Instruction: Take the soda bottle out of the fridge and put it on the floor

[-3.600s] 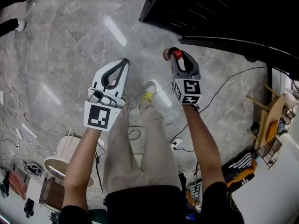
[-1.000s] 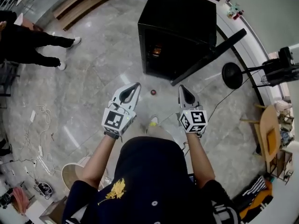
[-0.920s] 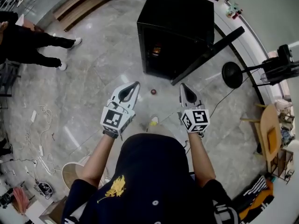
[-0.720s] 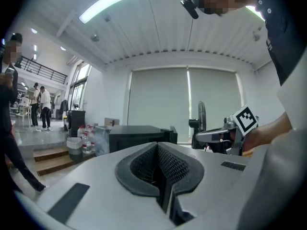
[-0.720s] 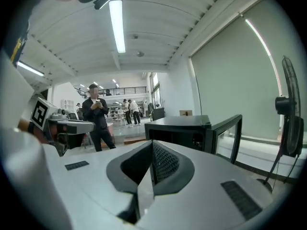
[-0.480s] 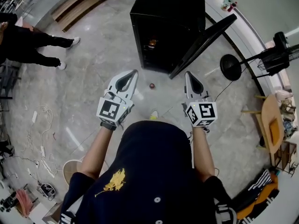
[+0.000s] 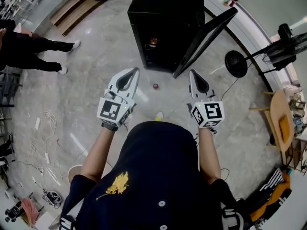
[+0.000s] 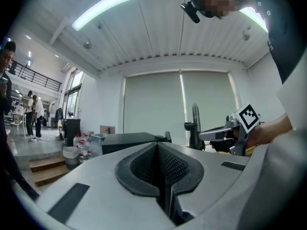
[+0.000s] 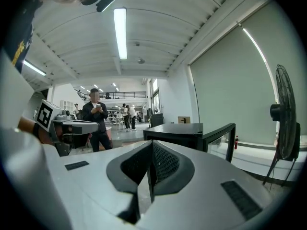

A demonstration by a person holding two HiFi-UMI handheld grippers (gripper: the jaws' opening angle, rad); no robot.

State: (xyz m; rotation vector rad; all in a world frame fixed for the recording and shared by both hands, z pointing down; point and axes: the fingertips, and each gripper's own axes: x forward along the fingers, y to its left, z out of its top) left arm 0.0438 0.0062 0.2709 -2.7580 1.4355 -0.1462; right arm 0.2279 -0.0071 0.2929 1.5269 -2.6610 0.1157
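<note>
Status: looks done, soda bottle (image 7: 155, 86) on floor (image 7: 96, 71) before open fridge (image 7: 165, 13), hence left gripper (image 7: 134, 71) and right gripper (image 7: 193, 73) level, jaws together, empty.

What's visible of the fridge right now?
The fridge is a small black box standing upright on the grey stone-look floor. Its door is swung wide open to the right in the head view, dark-framed with a glass-like panel. The inside is dark, with something orange lit within. Nothing touches it but the floor; the soda bottle stands apart in front.
</note>
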